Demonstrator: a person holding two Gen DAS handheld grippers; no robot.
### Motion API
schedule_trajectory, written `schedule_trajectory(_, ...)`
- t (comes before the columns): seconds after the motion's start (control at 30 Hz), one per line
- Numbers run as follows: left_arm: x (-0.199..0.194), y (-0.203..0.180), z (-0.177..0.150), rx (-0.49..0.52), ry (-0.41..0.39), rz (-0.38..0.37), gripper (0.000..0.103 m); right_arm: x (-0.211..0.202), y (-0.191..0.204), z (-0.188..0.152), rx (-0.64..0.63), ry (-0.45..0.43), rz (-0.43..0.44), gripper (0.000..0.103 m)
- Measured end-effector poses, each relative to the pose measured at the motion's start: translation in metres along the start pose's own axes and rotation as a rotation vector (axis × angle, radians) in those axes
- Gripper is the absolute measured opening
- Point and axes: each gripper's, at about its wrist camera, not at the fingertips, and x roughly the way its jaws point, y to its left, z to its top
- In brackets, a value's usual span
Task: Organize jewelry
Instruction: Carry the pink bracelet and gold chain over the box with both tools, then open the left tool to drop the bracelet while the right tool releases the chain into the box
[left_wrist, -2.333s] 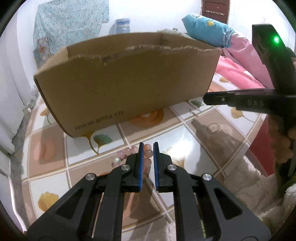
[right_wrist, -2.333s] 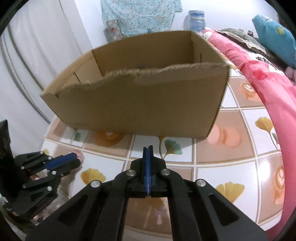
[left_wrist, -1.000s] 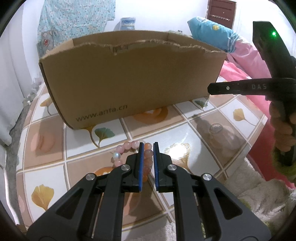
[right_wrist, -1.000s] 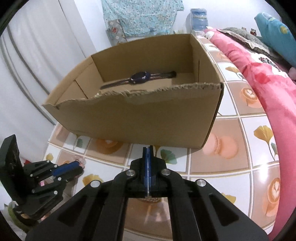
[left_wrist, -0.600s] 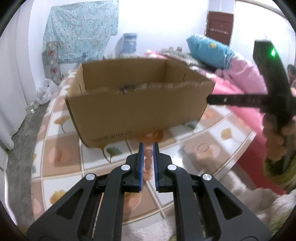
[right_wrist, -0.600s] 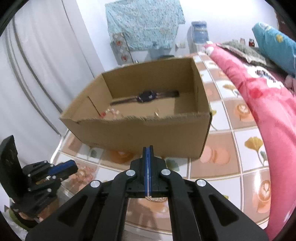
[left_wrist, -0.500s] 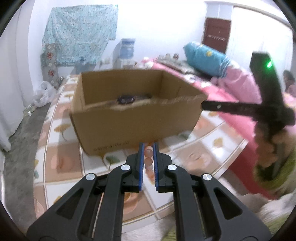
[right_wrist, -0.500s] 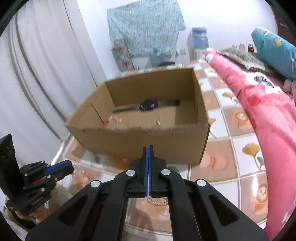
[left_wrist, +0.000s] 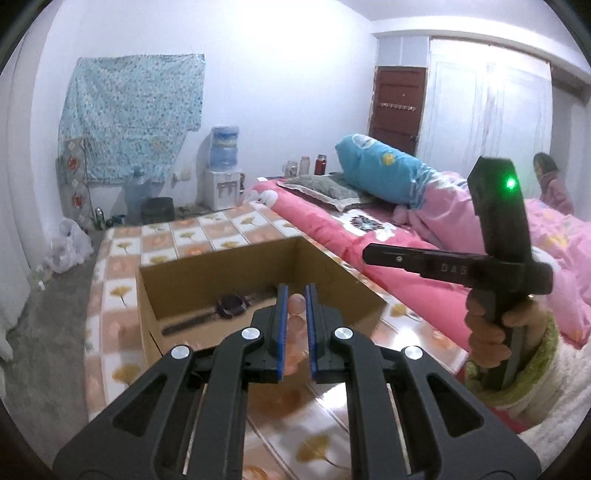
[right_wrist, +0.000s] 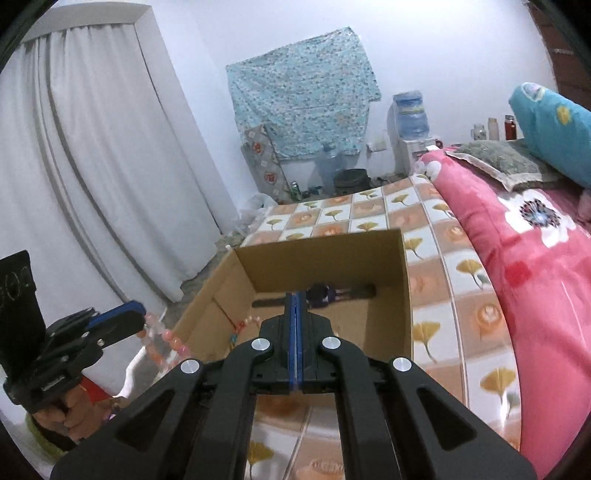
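Now that both hands have gone up from the tiled surface (left_wrist: 229, 230), the bead bracelet (right_wrist: 162, 339) is no longer lying in front of the cardboard box (left_wrist: 177, 273); a second ago it was still on the tiles, and now it hangs in the air. The left hand-held gripper (left_wrist: 294, 310) keeps its blue pads nearly together on the pink beads, and in the right wrist view the rest of the strand dangles below its tip, just beside the left wall of the box, at about 8 o'clock from the box centre. The right hand-held gripper (right_wrist: 296, 332) is fully closed with nothing between its pads, and it has risen too.

From this height the inside of the box is visible. A dark wristwatch (right_wrist: 325, 291) lies along the far wall, at 12 o'clock, and some small coloured pieces (right_wrist: 240, 326) lie near the left wall, at 9 o'clock.

I judge that the pick-up is done and the carrying step is in progress. The bracelet is above the level of the box rim but is not yet over the opening, so it needs to go forward and a little to the right before release.
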Motion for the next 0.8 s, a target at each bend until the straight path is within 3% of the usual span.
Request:
schedule_trajectory(0.1, 0.034, 0.015, 0.014, -0.012, 0.079, 0.007, 0.009, 0.018, -0.007, 0.014, 0.005, 0.023, 0.007, 0.001)
schedule_trajectory(0.3, 0.121, 0.064, 0.019, -0.116, 0.341, -0.012, 0.009, 0.052, -0.026, 0.020, 0.068, 0.090, 0.011, 0.001)
schedule_trajectory(0.53, 0.208, 0.116, -0.006, -0.283, 0.600, -0.049, 0.009, 0.073, -0.038, 0.019, 0.092, 0.131, -0.006, 0.001)
schedule_trajectory(0.63, 0.228, 0.125, -0.019, -0.354, 0.726, -0.111, 0.009, 0.077, -0.041, 0.018, 0.089, 0.144, -0.021, 0.001)
schedule_trajectory(0.7, 0.229, 0.123, -0.022, -0.318, 0.742, -0.056, 0.009, 0.081, -0.045, 0.017, 0.097, 0.157, -0.020, 0.001)
schedule_trajectory(0.8, 0.225, 0.126, -0.024, -0.346, 0.730, -0.065, 0.009, 0.089, -0.046, 0.015, 0.107, 0.179, -0.017, 0.001)
